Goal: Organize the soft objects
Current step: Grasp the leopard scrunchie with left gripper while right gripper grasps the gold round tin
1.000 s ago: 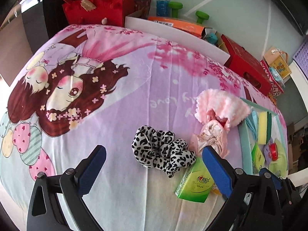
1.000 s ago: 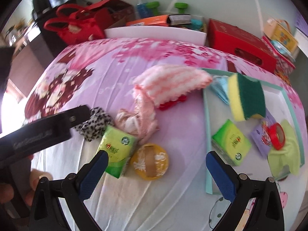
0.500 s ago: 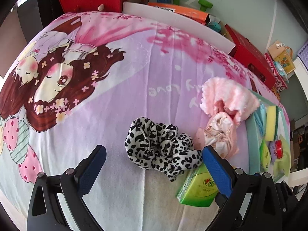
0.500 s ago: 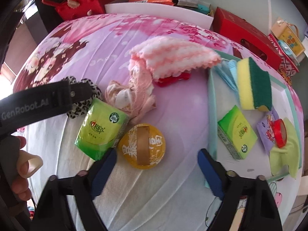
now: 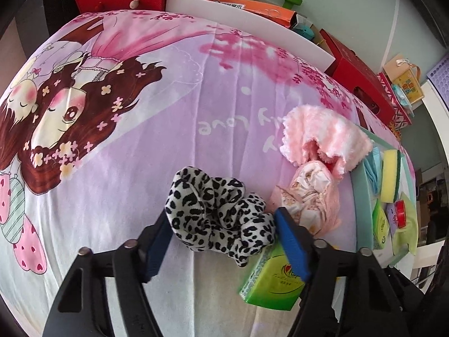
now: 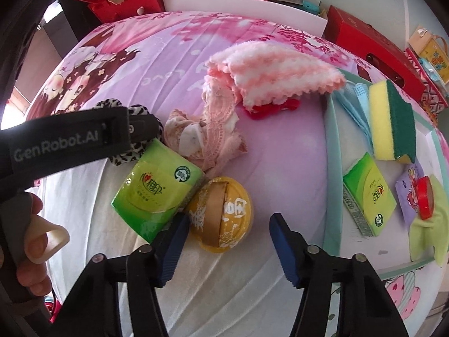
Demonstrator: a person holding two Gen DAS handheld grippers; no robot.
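Note:
A leopard-print scrunchie (image 5: 213,207) lies on the cartoon bedsheet (image 5: 140,146). My left gripper (image 5: 221,212) points down at it, jaws closing, and both blue pads touch its sides. In the right wrist view a yellow ball with a gold ribbon (image 6: 221,210) sits between the closing jaws of my right gripper (image 6: 228,216). One pad is at the ball's left edge; the other stands apart from it. A green tissue pack (image 6: 157,193) leans against the ball. A pink lace garment (image 6: 210,134) and a fluffy pink-white cloth (image 6: 275,67) lie behind.
A teal tray (image 6: 332,168) on the right holds a yellow-green sponge (image 6: 390,120), a second tissue pack (image 6: 367,193), a red tape roll (image 6: 423,199) and cloths. A hand (image 6: 33,238) holds the left gripper's body (image 6: 70,140). Red bags and boxes line the far edge.
Both grippers came down toward the sheet and narrowed their jaws. The left one closed in on the scrunchie, the right one around the yellow ball.

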